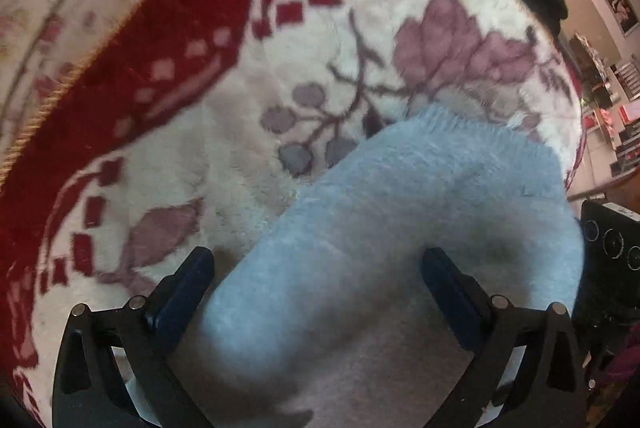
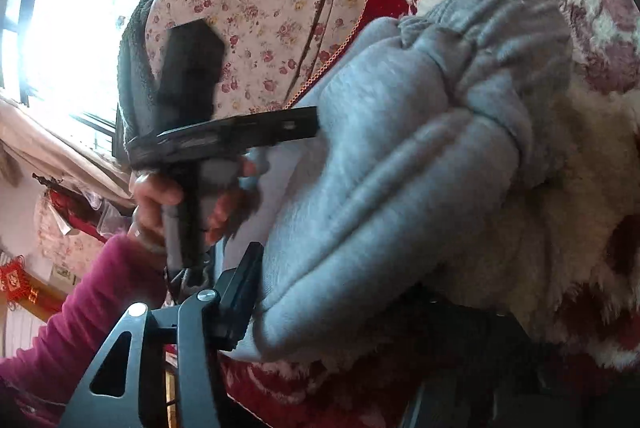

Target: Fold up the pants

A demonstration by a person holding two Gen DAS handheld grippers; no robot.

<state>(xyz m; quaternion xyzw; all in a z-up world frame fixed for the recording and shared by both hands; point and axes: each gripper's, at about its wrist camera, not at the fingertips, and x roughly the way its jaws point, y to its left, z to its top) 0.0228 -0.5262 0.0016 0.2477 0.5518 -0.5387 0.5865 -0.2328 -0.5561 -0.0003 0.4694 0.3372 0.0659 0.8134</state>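
pants [image 1: 400, 228] lower centre on the blanket [image 1: 200, 147] | left gripper [image 1: 320, 288] apart, straddling them | right gripper [image 2: 360, 292] clamped on the pants' thick roll | we risk the fold slumping if that bite slips

The pants [image 1: 400, 220] are soft, fuzzy and light grey-blue, like a warm fleece. They lie bunched up and partly folded on a fluffy white blanket [image 1: 224, 147] with red edges and purple flowers, with one rounded, rolled end at the near right of the blanket and a frayed edge on its far side. From the other side, the pants [image 2: 400, 187] show thick puffy folds stacked on each other, and a gathered, wrinkly stretchy band sits at the far right end, on top of the pile.
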